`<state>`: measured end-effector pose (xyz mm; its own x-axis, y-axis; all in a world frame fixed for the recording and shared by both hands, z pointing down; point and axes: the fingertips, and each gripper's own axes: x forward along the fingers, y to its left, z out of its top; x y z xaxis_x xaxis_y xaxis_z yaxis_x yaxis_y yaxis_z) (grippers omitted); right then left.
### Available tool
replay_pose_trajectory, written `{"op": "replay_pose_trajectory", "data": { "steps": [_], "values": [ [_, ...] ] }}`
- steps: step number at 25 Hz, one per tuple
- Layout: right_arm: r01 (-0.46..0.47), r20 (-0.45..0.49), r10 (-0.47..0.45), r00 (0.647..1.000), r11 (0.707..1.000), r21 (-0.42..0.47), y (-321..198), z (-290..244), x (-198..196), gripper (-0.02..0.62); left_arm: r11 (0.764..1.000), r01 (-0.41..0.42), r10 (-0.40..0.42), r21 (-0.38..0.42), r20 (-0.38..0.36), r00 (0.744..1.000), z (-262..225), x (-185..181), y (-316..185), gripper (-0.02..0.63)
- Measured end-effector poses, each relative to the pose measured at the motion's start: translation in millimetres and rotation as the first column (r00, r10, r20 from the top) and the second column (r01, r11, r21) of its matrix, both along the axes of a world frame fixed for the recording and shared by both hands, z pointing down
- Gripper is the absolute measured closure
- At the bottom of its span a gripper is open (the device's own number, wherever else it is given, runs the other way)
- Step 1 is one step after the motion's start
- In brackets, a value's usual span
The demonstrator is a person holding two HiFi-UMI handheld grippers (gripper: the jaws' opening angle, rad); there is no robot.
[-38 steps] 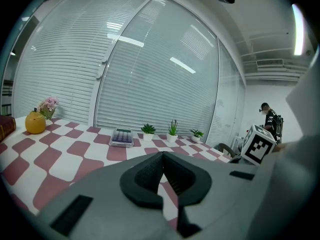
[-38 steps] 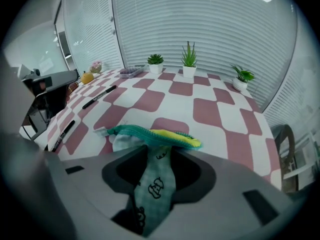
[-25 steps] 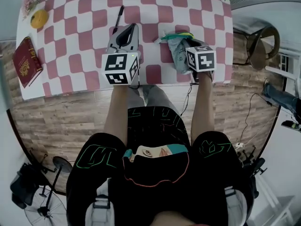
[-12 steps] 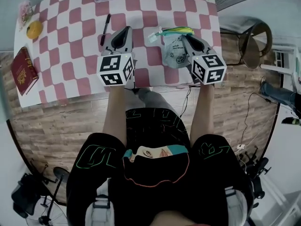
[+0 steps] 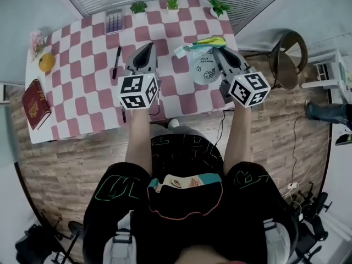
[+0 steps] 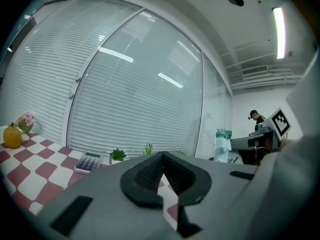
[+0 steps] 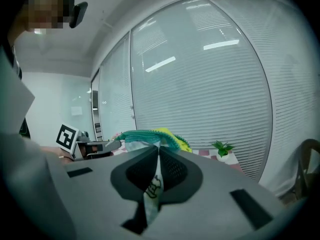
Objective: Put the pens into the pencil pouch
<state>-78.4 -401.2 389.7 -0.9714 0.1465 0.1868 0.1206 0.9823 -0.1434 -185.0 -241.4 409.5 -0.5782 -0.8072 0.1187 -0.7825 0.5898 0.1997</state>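
Observation:
In the head view, my right gripper [image 5: 216,51] is shut on the pale pencil pouch [image 5: 201,66] and holds it off the checked table [image 5: 82,87]. The pouch's green and yellow zipper edge [image 5: 207,41] faces the far side. In the right gripper view the pouch fabric [image 7: 152,185] is pinched between the jaws, with the zipper edge [image 7: 150,135] just beyond them. My left gripper [image 5: 147,47] hovers beside the pouch, shut, and in the left gripper view nothing shows between the jaws of that gripper [image 6: 161,159]. A black pen [image 5: 116,62] lies on the table left of it.
A calculator [image 5: 114,22] and three small potted plants [image 5: 172,3] line the table's far edge by the blinds. At the left end lie a red book [image 5: 34,104], a yellow fruit [image 5: 47,62] and flowers [image 5: 37,39]. A chair [image 5: 286,59] stands right of the table.
Both grippers have risen above the table, and the right one has lifted the pouch with it. The right gripper has tipped up from pointing down to nearly level.

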Motion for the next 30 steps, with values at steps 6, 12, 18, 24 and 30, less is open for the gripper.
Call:
{"op": "replay_pose_trajectory", "data": {
  "steps": [6, 12, 18, 24, 30],
  "values": [
    [0.172, 0.169, -0.151, 0.974, 0.978, -0.119, 1.8, -37.4, 19.7, 0.589, 0.993, -0.098, 0.096, 0.066, 0.034, 0.995, -29.2, 21.7, -24.0, 0.606],
    [0.378, 0.291, -0.335, 0.896, 0.92, -0.106, 25.4, -59.3, 31.4, 0.589, 0.94, -0.309, 0.292, 0.143, 0.127, 0.948, -60.4, 52.8, -37.5, 0.606],
    [0.574, 0.382, -0.513, 0.769, 0.817, -0.056, 55.3, -72.8, 51.9, 0.589, 0.783, -0.595, 0.557, 0.185, 0.218, 0.801, -83.2, 104.6, -48.7, 0.59],
    [0.651, 0.379, -0.604, 0.701, 0.759, 0.007, 67.6, -78.0, 72.3, 0.589, 0.594, -0.786, 0.746, 0.169, 0.248, 0.617, -93.6, 151.6, -62.5, 0.451],
    [0.681, 0.38, -0.636, 0.672, 0.732, 0.02, 69.7, -79.8, 83.4, 0.589, 0.474, -0.865, 0.83, 0.162, 0.247, 0.501, -96.1, 178.0, -73.8, 0.446]
  ]
}}
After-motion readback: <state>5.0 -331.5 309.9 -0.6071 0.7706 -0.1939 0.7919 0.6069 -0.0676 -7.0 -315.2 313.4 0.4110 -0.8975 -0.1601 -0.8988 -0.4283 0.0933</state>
